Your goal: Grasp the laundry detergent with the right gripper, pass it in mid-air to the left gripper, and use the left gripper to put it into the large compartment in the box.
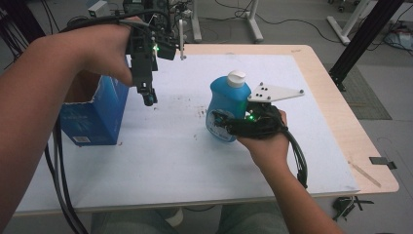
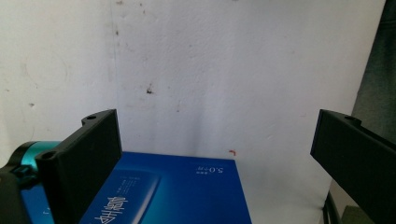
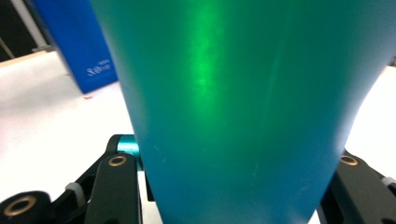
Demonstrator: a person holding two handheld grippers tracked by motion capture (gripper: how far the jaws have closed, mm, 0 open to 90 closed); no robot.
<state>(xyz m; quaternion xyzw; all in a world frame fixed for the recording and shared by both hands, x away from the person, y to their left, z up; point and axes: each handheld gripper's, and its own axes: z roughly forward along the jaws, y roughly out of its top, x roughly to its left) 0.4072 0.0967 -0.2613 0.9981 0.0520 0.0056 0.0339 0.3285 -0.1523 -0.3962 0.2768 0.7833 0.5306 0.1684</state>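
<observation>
Standing bottle [image 1: 228, 105] inside right claw [image 1: 220, 119]

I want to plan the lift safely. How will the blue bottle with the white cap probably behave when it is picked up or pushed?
The blue bottle looks like smooth, glossy plastic, so it may slip between the jaws of the right gripper. It stands tall with a narrower white cap, so a push up high would probably tip it. Its weight cannot be judged: the contents are hidden.

A wooden table [image 1: 341, 122] stands on grey floor [image 1: 389, 87] strewn with cables [image 1: 292, 22].
</observation>
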